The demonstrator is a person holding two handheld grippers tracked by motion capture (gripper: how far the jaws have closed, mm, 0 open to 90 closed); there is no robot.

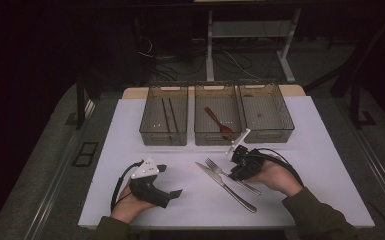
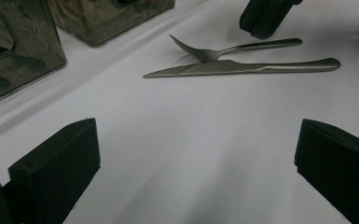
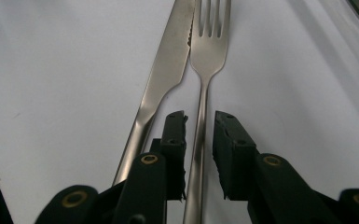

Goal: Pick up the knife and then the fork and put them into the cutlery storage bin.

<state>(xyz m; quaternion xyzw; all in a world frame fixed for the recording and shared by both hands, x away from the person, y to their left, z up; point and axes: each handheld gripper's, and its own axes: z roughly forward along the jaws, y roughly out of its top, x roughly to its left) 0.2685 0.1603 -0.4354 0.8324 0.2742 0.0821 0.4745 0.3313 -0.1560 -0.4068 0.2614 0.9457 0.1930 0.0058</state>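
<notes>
- The fork (image 3: 209, 51) was lying flat on the white table (image 1: 130, 140), just beside the knife (image 3: 165, 70), pretty much touching it near the tines.
- The fork's handle was seen running straight between the jaws of the right gripper (image 3: 200, 122), long axis lined up with them and tines pointing away. A small gap was left on each side, so nothing was actually clamped yet, though the jaws were fairly narrow.
- In the high view the right gripper (image 1: 241, 162) was parked right over the fork (image 1: 230, 176); the left gripper (image 1: 152, 182) was held well apart, jaws spread wide over bare table.
- So the right hand was clearly the nearer one; a squeeze on the handle was probably all that was needed.
- Three clear bins (image 1: 217, 116) were lined up at the far edge, with a wooden utensil (image 1: 218, 123) in the middle one. The room behind was dark, with desk legs and cables on the floor.
</notes>
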